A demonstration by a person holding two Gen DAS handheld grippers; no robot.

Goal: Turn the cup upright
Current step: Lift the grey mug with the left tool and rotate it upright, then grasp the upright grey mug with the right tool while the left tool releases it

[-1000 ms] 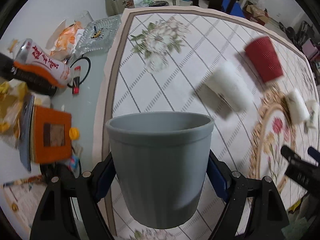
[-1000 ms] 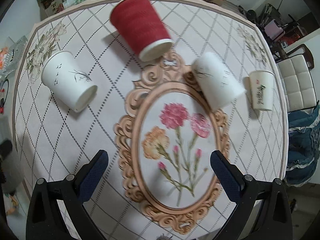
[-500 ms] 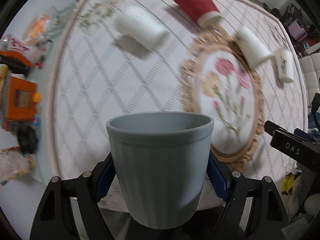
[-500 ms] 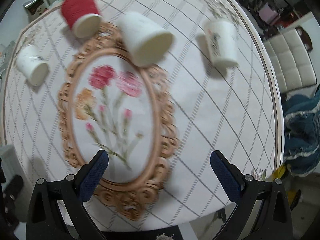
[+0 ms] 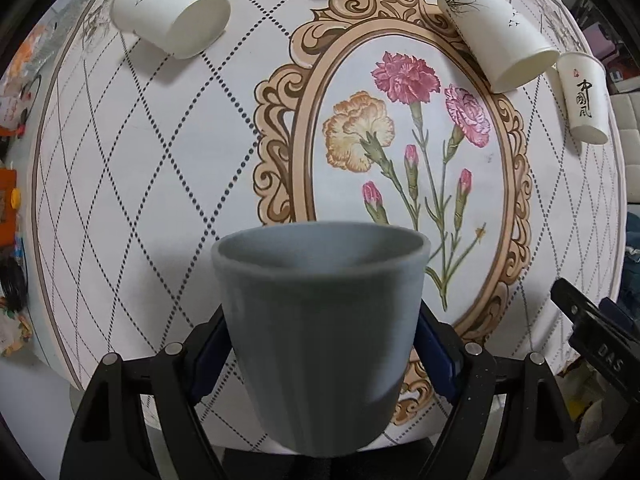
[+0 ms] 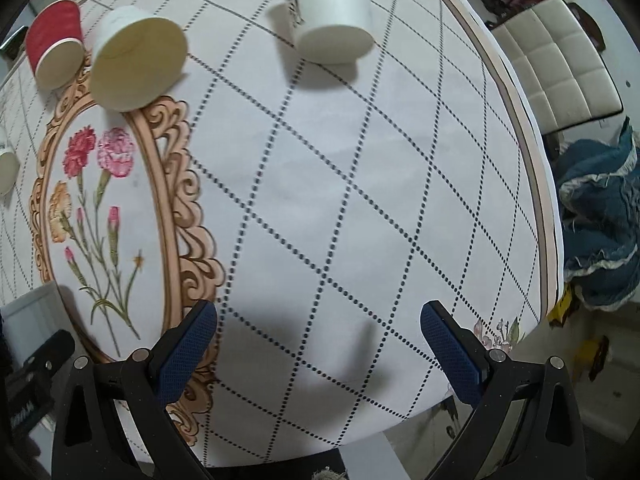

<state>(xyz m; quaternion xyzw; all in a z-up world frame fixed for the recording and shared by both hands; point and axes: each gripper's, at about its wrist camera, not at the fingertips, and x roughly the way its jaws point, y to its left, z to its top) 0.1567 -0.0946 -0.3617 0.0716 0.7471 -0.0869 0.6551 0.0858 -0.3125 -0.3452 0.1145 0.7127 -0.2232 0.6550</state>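
Floral tablecloth (image 6: 360, 200) underlies left gripper (image 5: 320, 344) clamping ribbed grey cup (image 5: 320, 320); right gripper (image 6: 319, 332) gapes.

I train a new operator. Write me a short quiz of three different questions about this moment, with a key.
1. True or false: the left gripper holds the grey cup with its opening facing up.
2. Multiple choice: the right gripper is A) shut on a paper cup, B) open and holding nothing, C) shut on the red cup.
3. Fill in: the red cup lies on its ____ on the tablecloth, next to a white paper cup.

Key: 1 true; 2 B; 3 side.
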